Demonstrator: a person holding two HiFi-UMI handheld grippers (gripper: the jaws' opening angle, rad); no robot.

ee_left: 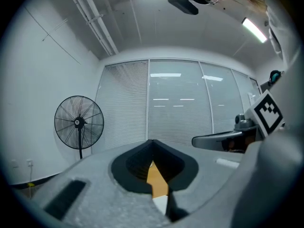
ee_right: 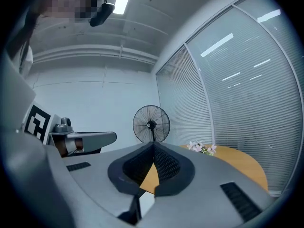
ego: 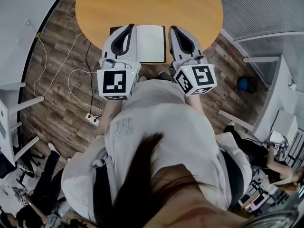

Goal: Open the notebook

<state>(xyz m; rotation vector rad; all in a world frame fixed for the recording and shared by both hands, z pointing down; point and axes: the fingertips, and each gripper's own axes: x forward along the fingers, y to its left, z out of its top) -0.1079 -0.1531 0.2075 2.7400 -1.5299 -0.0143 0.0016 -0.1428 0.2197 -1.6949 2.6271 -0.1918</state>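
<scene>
Hair [ego: 142, 175] and a pale top fill the lower head view. Past them, the left gripper [ego: 129, 27] and right gripper [ego: 174, 29] are held out level over the near edge of the round wooden worktop [ego: 190, 8]. On it the notebook [ego: 151, 42] lies flat, btw the two grippers and below them. Its white face is up, w/ a dark strip at its left side by the left gripper. Can't tell if that white face is a cover or a page.

Judged: light, thin, flexible, cover prob. a bit slick, so it would slide on the wood if pushed sideways. Pages would crease or tear easily. Best hold looks like the free long edge opposite the spine: nip only the cover near a corner, w/ the other gripper pinning the rest down. Which side is the spine isn't clear.

Left gripper: jaws fully together, nothing btw them. Right gripper: same, tips meet, empty. Both appear clear of the notebook.
</scene>
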